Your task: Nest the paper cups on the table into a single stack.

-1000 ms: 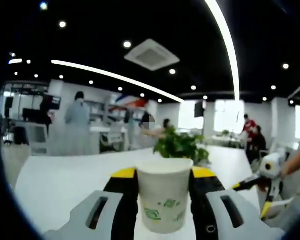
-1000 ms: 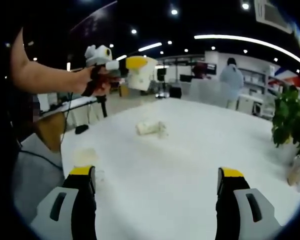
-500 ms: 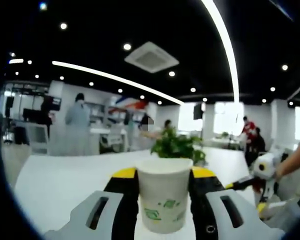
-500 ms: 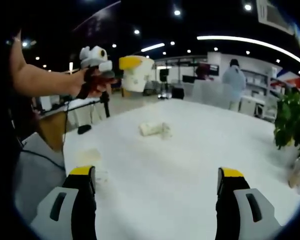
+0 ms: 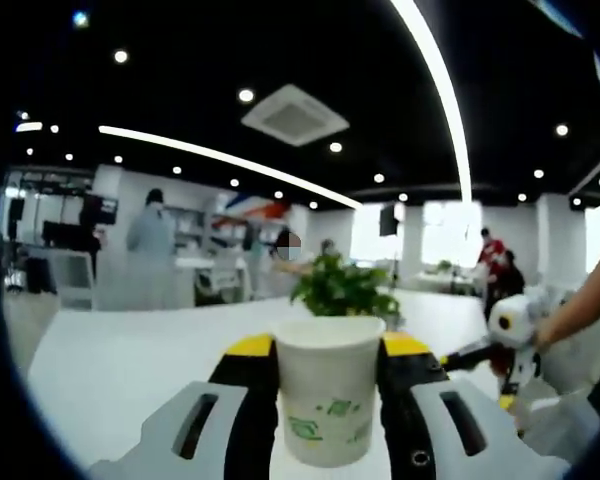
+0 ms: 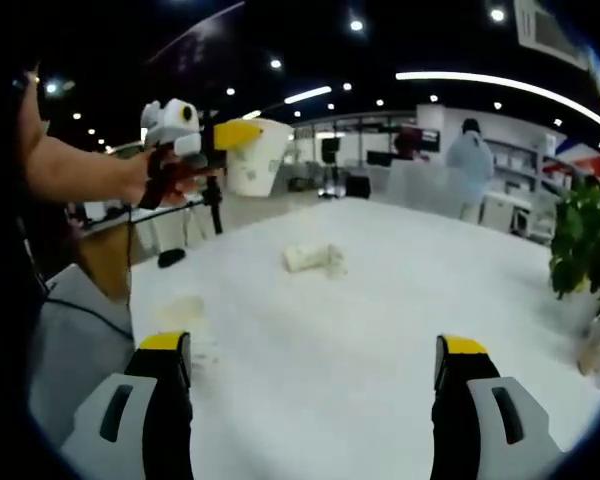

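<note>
left gripper (image 5: 328, 375): my fingers are clamping an upright paper cup (image 5: 329, 388), holding it above the surface (image 6: 400, 300)
right gripper (image 6: 315, 385): fingers are gaping wide, holding nothing
lying cups (image 6: 314, 258): resting on their side, far on the surface

White paper cup (image 5: 329, 388) with green print: matt, smooth wall, rolled rim. Left gripper (image 5: 329, 400) and right gripper (image 6: 315, 400): smooth grey moulded plastic shells, black jaws, yellow tips. White table (image 6: 380, 300): smooth, slightly glossy top. Crumpled white paper cup (image 6: 313, 259): matt.
</note>
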Motion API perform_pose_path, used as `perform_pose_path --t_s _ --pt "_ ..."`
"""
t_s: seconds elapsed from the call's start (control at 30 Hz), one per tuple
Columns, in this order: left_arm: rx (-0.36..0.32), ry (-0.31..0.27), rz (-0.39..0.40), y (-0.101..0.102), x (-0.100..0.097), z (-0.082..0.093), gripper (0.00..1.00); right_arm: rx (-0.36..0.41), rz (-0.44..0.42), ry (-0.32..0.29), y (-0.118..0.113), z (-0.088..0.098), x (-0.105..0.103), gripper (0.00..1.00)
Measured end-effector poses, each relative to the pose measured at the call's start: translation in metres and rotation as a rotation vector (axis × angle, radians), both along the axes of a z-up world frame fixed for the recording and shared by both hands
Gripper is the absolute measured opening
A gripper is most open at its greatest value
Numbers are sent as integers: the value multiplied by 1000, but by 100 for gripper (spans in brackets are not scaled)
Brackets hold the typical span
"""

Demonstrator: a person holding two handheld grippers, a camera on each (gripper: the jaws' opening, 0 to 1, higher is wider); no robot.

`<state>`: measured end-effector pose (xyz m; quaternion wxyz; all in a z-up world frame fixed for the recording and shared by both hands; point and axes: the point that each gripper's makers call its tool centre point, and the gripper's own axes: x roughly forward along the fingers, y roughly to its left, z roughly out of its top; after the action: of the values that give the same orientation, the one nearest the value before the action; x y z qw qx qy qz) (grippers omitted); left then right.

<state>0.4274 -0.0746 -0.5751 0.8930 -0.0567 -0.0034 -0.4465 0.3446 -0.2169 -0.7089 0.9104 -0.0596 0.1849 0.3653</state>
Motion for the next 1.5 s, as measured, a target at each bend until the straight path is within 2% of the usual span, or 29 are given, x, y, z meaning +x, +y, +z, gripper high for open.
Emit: perform_pose_path --t_s 0.63,0.9,1.1,1.3,1.5 --pt "-59 10 2 3 -33 -3 37 4 5 6 3 -2 -6 100" --pt "-70 35 10 1 -47 -9 37 4 14 9 6 -3 -10 100" --pt "-59 19 7 1 -62 -9 38 4 16 7 6 -2 -10 100" --pt "-57 -4 45 8 -73 -11 37 3 19 12 7 -5 -11 100" --pt "-49 -18 27 6 -83 -11 38 5 24 16 9 -7 -11 100"
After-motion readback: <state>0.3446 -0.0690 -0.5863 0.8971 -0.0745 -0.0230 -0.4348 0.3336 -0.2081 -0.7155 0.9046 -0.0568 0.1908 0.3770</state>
